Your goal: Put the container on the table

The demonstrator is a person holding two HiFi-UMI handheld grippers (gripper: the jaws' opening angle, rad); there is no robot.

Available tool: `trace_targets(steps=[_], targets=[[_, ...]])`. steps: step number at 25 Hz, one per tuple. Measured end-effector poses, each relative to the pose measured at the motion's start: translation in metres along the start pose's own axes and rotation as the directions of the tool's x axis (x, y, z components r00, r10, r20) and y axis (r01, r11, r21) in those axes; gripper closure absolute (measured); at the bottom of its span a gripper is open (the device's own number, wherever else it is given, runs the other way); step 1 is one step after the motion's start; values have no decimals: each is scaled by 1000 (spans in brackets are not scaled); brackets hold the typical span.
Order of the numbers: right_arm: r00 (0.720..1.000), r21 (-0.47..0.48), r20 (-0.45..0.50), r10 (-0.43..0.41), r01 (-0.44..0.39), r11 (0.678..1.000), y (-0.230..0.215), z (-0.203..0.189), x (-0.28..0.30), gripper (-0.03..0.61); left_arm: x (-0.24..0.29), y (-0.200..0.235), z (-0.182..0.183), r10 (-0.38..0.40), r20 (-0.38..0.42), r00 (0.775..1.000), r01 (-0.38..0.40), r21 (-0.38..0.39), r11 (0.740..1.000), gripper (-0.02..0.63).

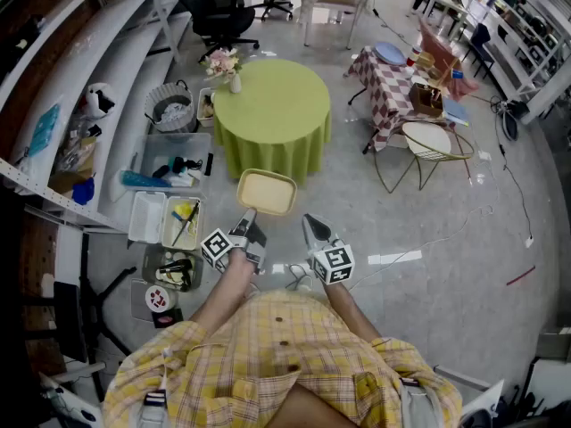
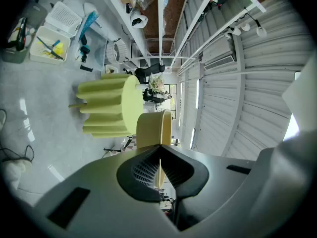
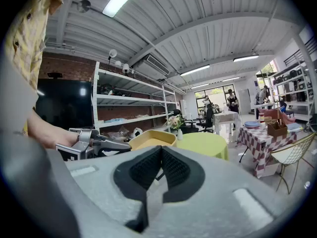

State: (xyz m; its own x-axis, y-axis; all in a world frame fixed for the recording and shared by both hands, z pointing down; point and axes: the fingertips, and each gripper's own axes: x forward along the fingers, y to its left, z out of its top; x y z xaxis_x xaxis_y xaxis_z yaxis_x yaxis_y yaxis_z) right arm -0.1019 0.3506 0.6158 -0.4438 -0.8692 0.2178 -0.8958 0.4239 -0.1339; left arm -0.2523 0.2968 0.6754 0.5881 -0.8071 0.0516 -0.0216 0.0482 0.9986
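Note:
A cream rectangular container (image 1: pixel 267 192) hangs in the air in front of me, short of the round green-clothed table (image 1: pixel 272 105). My left gripper (image 1: pixel 247 216) is shut on its near rim. In the left gripper view the jaws pinch the container's thin wall (image 2: pixel 153 128), with the green table (image 2: pixel 111 105) beyond. My right gripper (image 1: pixel 309 223) is shut with nothing in it, just right of the container. The right gripper view shows the container (image 3: pixel 151 139), the left gripper (image 3: pixel 89 145) holding it, and the table (image 3: pixel 203 144) behind.
A small flower vase (image 1: pixel 234 78) stands at the table's far left edge. Bins and trays (image 1: pixel 169 217) lie on the floor by the shelving (image 1: pixel 80 87) at left. A checkered table (image 1: pixel 406 83) and a wire chair (image 1: pixel 428 145) stand at right.

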Motion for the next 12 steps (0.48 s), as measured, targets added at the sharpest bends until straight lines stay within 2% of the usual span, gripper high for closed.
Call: trace_targets(steps=[5,12], targets=[[999,2,30,19,-19,1000,-8,18,15,580,17,-7,8,-16,4,1000,16,7,1000,600],[999,-17,29,39,-39,999,-4,22,16,580,14,-10,7,-22,19,1000,22,7,1000,600]])
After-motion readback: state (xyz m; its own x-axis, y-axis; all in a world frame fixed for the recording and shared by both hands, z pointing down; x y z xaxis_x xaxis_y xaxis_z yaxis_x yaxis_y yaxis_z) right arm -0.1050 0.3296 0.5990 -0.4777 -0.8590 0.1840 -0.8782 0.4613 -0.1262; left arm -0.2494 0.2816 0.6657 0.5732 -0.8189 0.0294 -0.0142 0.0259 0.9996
